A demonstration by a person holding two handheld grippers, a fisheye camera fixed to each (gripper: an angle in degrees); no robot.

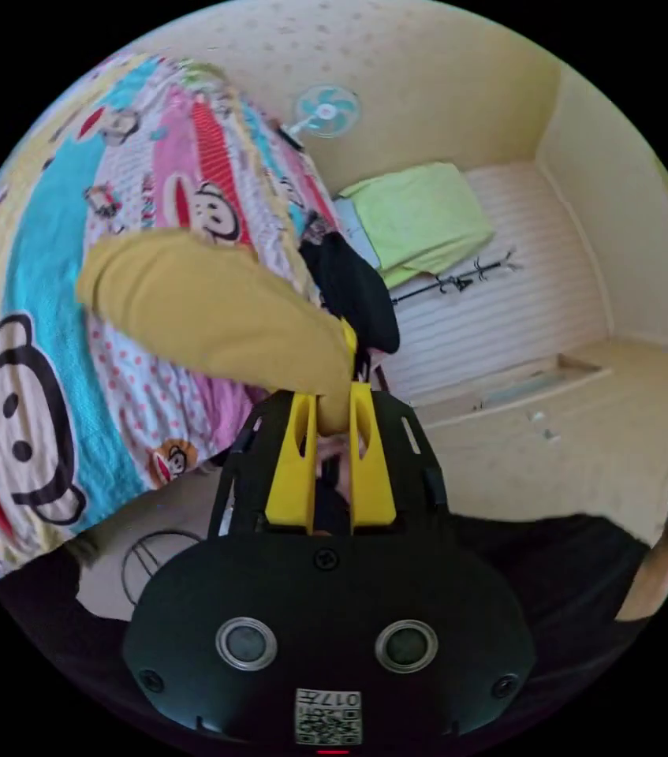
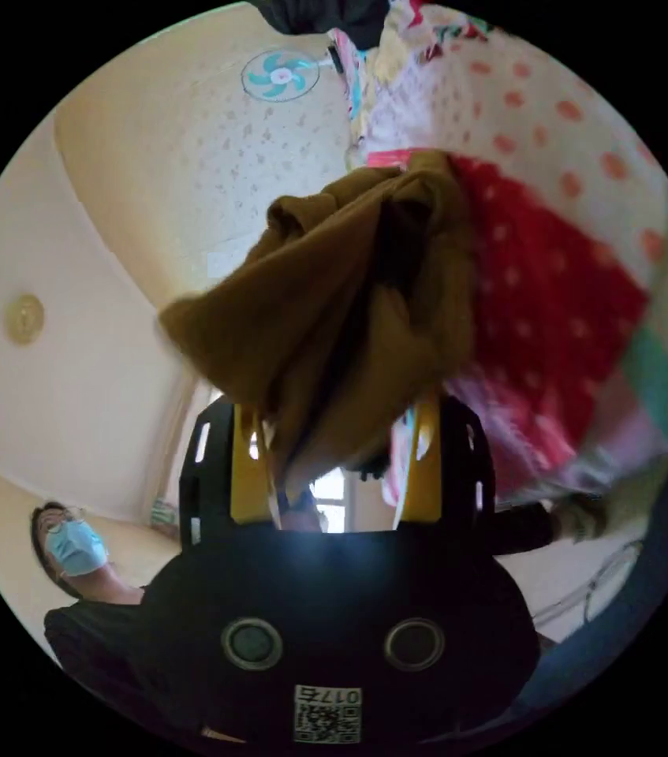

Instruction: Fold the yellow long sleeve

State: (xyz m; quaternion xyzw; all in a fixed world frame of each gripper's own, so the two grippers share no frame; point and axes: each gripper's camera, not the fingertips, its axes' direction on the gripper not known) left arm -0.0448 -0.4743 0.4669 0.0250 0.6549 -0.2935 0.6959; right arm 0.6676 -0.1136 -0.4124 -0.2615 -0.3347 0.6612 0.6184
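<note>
Above the bed's [image 1: 50, 260] edge we lift the yellow long sleeve [image 1: 215, 311], left gripper [image 1: 334, 410] clamping it, right gripper [image 2: 334, 441] wide around bunched cloth; next, spread it flat.

Cartoon-print bedspread [image 1: 57, 260] covers bed; yellow long sleeve [image 1: 215, 315] over it.

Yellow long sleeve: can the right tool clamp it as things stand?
Probably yes. The yellow long sleeve is bunched and hangs down between the right tool's spread jaws, nothing in between. Whether either jaw touches the cloth yet, I cannot tell.
</note>
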